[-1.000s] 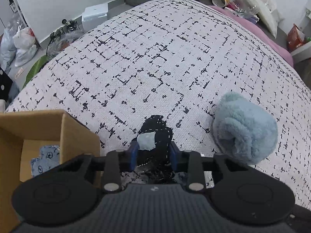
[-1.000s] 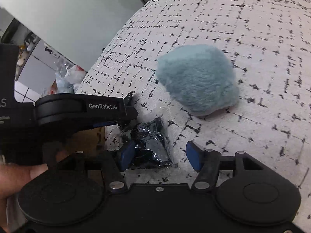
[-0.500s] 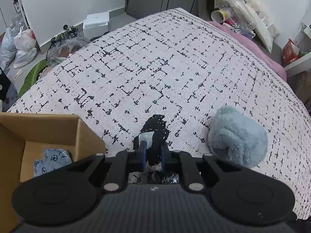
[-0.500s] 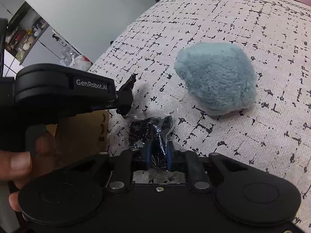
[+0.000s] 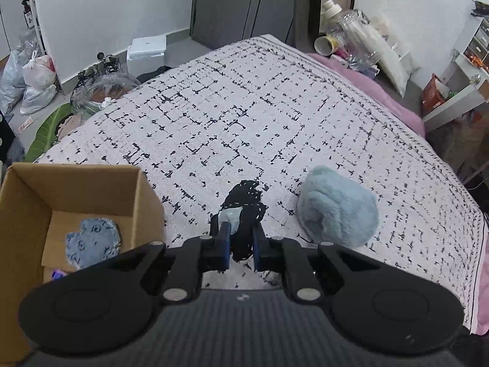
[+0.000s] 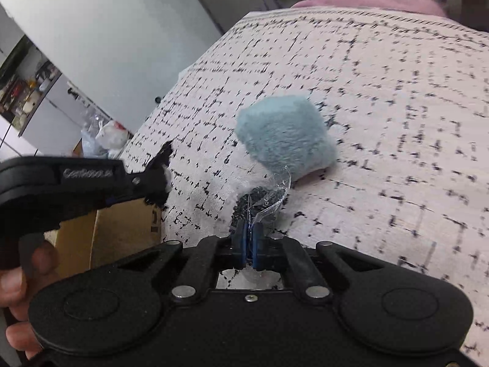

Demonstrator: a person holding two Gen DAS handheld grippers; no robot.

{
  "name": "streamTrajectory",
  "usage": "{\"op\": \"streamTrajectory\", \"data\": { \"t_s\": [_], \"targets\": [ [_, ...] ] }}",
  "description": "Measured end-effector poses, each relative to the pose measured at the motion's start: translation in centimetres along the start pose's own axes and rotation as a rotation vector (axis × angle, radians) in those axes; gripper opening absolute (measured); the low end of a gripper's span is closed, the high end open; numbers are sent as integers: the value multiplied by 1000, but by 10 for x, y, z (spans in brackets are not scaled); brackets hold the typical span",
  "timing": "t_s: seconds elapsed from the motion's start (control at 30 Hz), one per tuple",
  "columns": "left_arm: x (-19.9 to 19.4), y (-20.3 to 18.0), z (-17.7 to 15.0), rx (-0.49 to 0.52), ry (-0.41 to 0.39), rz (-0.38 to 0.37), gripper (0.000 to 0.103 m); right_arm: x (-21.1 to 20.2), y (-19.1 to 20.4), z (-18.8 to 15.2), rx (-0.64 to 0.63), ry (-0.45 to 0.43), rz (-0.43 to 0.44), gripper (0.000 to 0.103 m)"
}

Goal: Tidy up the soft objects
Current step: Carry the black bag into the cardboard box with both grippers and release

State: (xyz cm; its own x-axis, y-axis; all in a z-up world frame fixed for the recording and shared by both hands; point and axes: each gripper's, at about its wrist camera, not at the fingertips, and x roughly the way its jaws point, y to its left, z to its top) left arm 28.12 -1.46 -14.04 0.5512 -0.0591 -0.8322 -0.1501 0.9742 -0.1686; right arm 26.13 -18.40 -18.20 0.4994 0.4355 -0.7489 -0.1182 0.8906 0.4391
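left gripper (image 5: 240,246): blue fingers clamped on a black fabric piece (image 5: 246,202) that carries a small pale tag; the piece is lifted off the bedspread (image 5: 244,116) and sticks up past the fingertips. in the right wrist view the same tool (image 6: 152,180) shows from the side, with the black fabric and a white scrap at its tip, above the box edge.

right gripper (image 6: 248,244): fingers pressed nearly together on a clear plastic wrapper (image 6: 269,192) with a dark bundle inside; the wrapper's crinkled edge rises in front of the plush.

light blue plush (image 5: 336,211): lies on the bedspread, just to the right of the left gripper, untouched by either tool.

cardboard box (image 5: 91,183): open, at the left near edge of the bed, beside the left gripper. a blue patterned cloth (image 5: 93,241) lies on its floor.

background: bags and clutter on the floor to the left, bottles and a pillow past the far end of the bed.
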Motion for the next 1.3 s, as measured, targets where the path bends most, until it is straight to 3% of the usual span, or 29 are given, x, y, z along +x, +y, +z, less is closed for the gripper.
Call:
{"op": "streamTrajectory", "data": {
  "t_s": [0.73, 1.3],
  "targets": [
    [-95, 9, -33, -31, -116, -46, 13, -85, 2, -25, 38, -198, 16, 3],
    [-139, 30, -46, -55, -178, -54, 13, -115, 28, -33, 13, -259, 59, 3]
  ]
}}
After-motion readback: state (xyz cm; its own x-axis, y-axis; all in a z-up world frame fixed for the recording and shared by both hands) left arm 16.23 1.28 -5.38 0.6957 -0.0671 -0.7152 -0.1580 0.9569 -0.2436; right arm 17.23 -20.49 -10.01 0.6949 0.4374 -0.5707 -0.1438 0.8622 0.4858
